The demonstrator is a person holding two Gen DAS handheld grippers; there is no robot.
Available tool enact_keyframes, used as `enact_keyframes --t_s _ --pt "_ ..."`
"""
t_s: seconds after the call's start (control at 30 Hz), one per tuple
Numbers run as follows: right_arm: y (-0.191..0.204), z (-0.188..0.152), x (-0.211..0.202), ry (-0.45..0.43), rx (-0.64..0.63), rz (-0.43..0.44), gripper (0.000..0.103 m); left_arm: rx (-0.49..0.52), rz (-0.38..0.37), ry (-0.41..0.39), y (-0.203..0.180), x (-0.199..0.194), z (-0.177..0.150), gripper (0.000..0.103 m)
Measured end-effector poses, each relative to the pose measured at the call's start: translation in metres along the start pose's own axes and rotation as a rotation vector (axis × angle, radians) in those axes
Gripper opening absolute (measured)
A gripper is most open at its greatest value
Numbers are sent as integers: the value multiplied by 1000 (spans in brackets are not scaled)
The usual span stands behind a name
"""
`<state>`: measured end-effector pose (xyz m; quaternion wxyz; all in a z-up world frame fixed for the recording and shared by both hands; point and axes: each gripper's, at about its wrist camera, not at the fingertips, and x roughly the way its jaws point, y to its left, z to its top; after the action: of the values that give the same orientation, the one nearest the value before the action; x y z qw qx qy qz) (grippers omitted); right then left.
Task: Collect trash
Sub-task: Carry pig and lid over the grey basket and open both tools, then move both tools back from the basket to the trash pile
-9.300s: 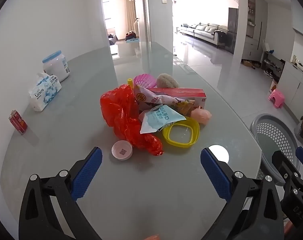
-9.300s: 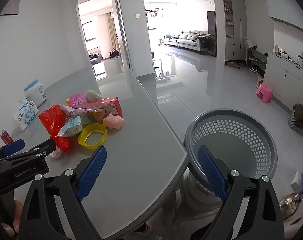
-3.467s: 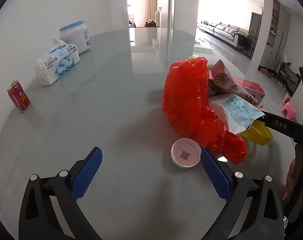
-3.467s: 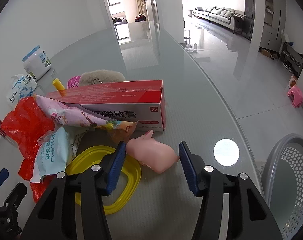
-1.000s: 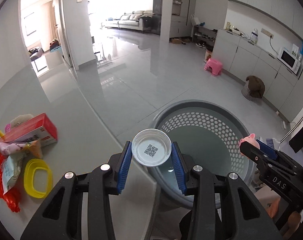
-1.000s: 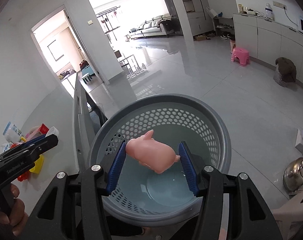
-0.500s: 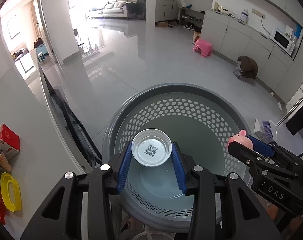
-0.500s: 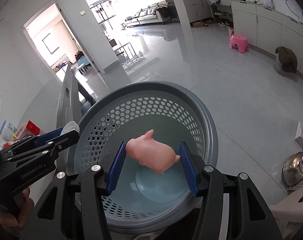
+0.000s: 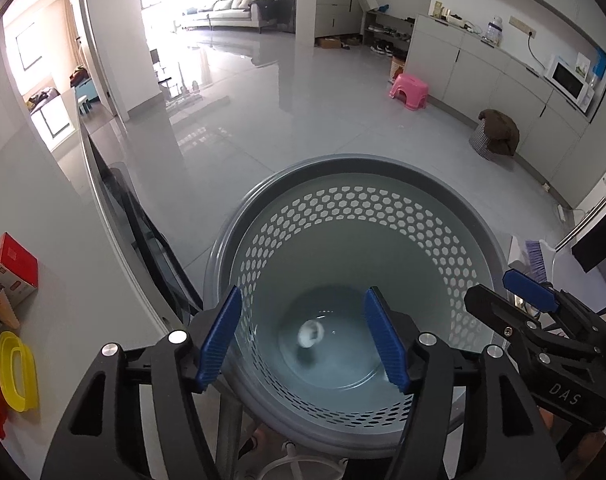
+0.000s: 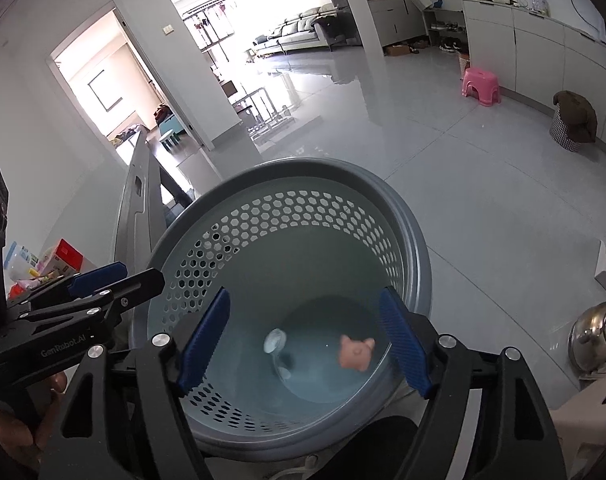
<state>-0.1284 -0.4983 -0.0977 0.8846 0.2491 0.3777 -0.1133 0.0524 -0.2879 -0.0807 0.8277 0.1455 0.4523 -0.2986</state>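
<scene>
**Over the basket, both loads let go**

Low in the left wrist view, our left gripper [image 9: 303,338] points steeply into the grey basket [image 9: 343,168], jaws opening, nothing between them; the white lid [image 9: 311,334] blurs below. We should hold until it settles.

Lower centre of the right wrist view, our right gripper [image 10: 303,338] opens likewise, empty; the pink pig toy [image 10: 357,352] and lid lie on the basket floor.

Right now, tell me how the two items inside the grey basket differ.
The pig toy is pink and lumpy; the small cup is whitish, round and blurred. The pig toy lies toward the right of the basket floor, the small cup toward the left. Both are apart from the grippers' opening jaws.
</scene>
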Motion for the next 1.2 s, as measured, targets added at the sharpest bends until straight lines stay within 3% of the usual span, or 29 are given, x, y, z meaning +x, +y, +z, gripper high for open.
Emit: enact_keyframes --t_s 0.6,0.93,1.2 --pt "18 -7 -17 -9 -30 7 74 -70 26 -55 30 -37 -25 68" --pt "83 -12 -19 -25 -134 71 74 -166 115 -133 87 -81 -53 77" --pt "160 -19 -10 -18 -276 178 77 -261 245 -210 141 -125 -85 84"
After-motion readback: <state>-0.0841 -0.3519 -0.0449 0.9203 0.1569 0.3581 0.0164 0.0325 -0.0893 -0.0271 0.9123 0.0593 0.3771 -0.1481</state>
